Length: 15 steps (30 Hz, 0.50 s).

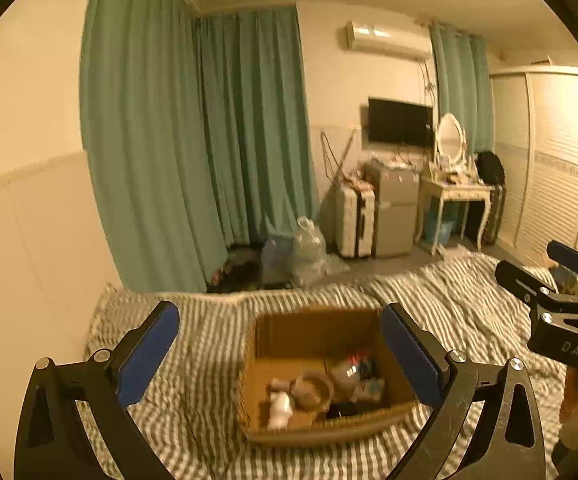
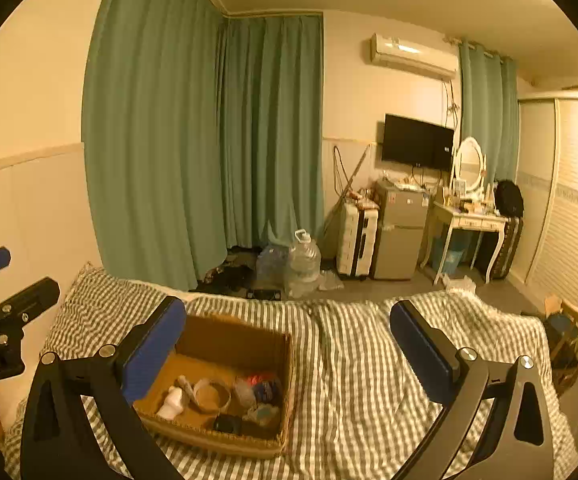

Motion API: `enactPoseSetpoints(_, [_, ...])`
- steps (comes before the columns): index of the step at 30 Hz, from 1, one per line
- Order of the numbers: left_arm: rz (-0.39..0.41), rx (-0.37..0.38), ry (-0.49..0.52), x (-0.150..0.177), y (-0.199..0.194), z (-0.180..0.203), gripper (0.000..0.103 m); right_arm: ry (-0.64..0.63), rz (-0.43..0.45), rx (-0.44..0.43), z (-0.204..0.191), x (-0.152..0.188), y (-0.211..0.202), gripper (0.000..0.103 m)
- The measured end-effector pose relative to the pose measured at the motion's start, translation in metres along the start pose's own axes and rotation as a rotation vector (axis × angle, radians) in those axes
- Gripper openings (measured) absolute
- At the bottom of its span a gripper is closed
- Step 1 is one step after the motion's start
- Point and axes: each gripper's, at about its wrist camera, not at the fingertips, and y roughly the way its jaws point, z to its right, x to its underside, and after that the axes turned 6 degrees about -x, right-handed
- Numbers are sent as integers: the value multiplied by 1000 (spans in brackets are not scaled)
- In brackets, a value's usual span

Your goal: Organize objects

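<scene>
An open cardboard box point(image 1: 321, 332) sits on the striped bed; it also shows in the right wrist view point(image 2: 233, 340). Inside lie a white bottle point(image 1: 281, 406), a roll of tape point(image 1: 313, 390), a dark item and several small packets point(image 2: 261, 390). My left gripper point(image 1: 281, 354) is open and empty, held above and in front of the box. My right gripper point(image 2: 289, 354) is open and empty, to the right of the box over the bedding. Each gripper shows at the edge of the other's view.
The bed has a grey-and-white striped cover point(image 2: 369, 360). Beyond it are green curtains point(image 2: 209, 140), large water bottles point(image 2: 303, 258) on the floor, a suitcase point(image 2: 357, 240), a small fridge point(image 2: 401, 232), a dressing table point(image 2: 469, 220) and a wardrobe point(image 2: 569, 200).
</scene>
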Motion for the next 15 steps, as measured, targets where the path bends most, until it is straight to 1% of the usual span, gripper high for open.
enactPoseSetpoints(2, [-9,7,-7,8,5,0,103,7,-15,25,1,13,7,103])
enactPoseSetpoints(6, [-15,-30,-10,28,21,0,103,30,-49,16,6,39,27,103])
enactPoseSetpoints(10, [-29,-50,-30,52,36,4,103,66,-59,2,14,65,41,103])
enactPoseSetpoints(13, [-62,-26,-30,73,50,6,103,90,-58,14,19,82,49,103])
enactPoseSetpoints(14, [-63,-24,-27,79,53,6,103,91,-58,19,20,87,52,103])
enactPoseSetpoints(15, [-59,-38,-24,85,56,7,103,92,-61,24,20,93,53,103])
